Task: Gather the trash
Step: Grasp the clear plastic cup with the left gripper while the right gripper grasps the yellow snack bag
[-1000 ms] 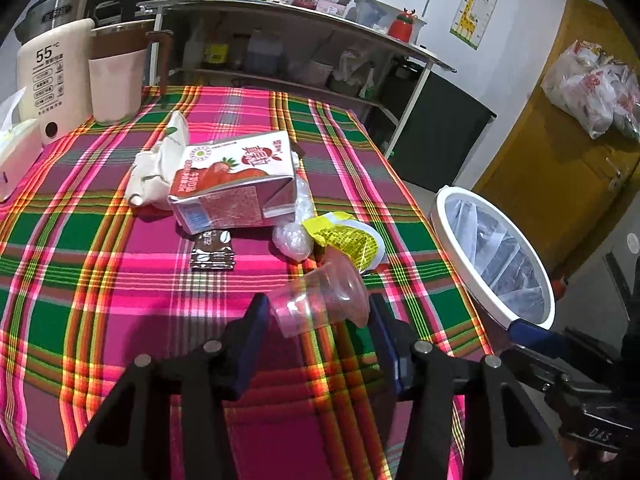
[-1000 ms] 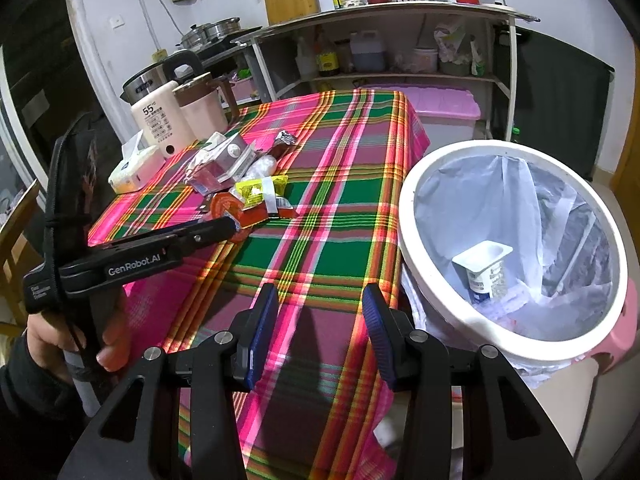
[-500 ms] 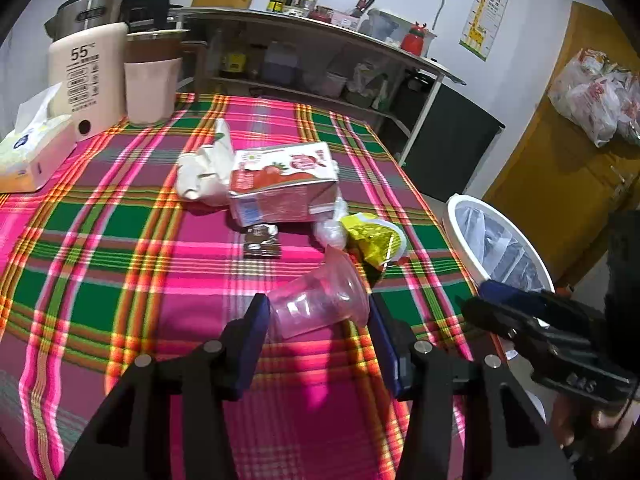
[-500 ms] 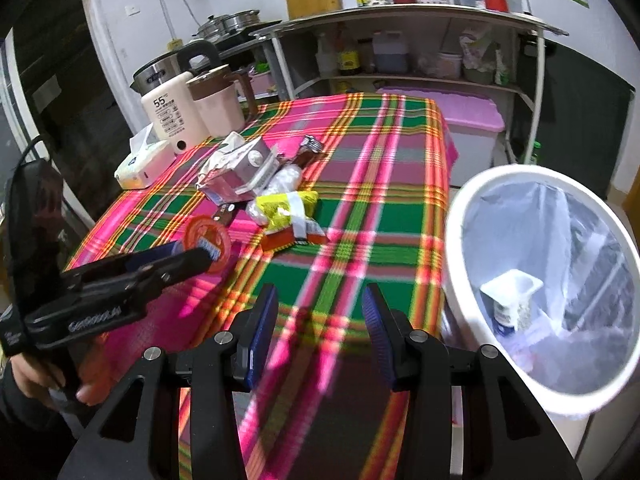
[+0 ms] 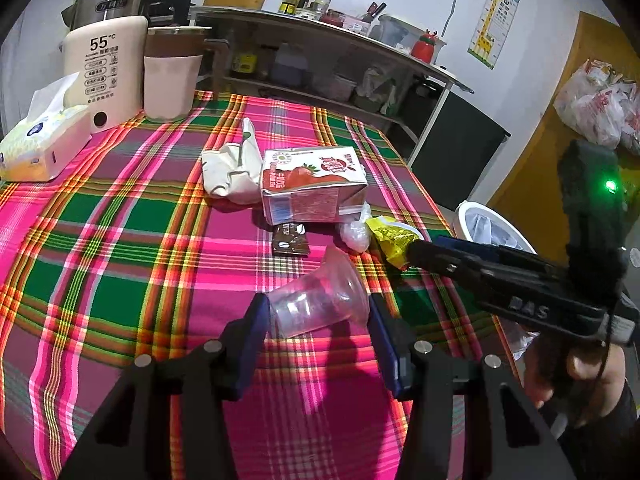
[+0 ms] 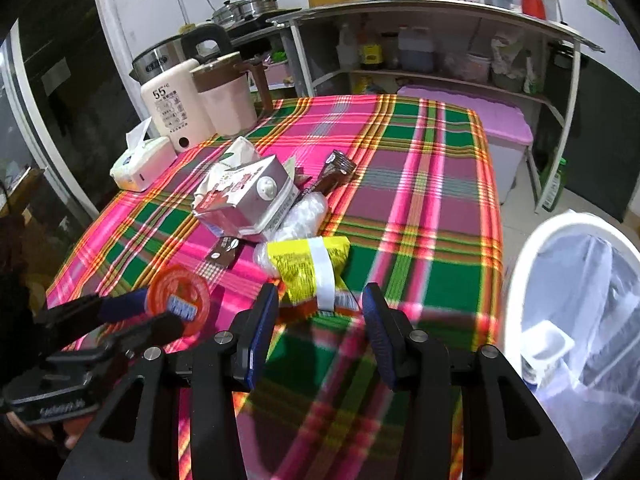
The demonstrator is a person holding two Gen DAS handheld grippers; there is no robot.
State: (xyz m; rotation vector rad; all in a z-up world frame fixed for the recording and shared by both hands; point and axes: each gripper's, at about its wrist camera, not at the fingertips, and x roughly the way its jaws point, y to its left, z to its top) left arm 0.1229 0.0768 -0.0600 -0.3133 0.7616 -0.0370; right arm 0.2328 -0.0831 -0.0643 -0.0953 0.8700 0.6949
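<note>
My left gripper [image 5: 316,308] is shut on a clear plastic cup [image 5: 320,300] lying sideways between its blue pads, just above the plaid tablecloth [image 5: 120,240]. The right wrist view shows that cup [image 6: 178,302] end-on at the left. My right gripper [image 6: 319,300] is open and holds nothing; it hovers at the near end of a yellow wrapper [image 6: 304,264]. Beyond it lie a strawberry milk carton [image 5: 312,184], crumpled white paper [image 5: 232,168], a brown sachet [image 5: 290,242] and a clear bag [image 5: 354,234]. The white-rimmed bin [image 6: 516,280] stands right of the table.
A kettle base [image 5: 108,76], a pink jug [image 5: 172,76] and a tissue box [image 5: 44,148] stand at the table's far left. A yogurt cup [image 6: 544,344] lies in the bin's liner. A brown snack wrapper [image 6: 336,168] lies past the carton. Shelves [image 6: 440,40] line the back wall.
My right gripper has swung left from in front of the bin to the yellow wrapper on the table. The left gripper has kept the cup and drifted a little.
</note>
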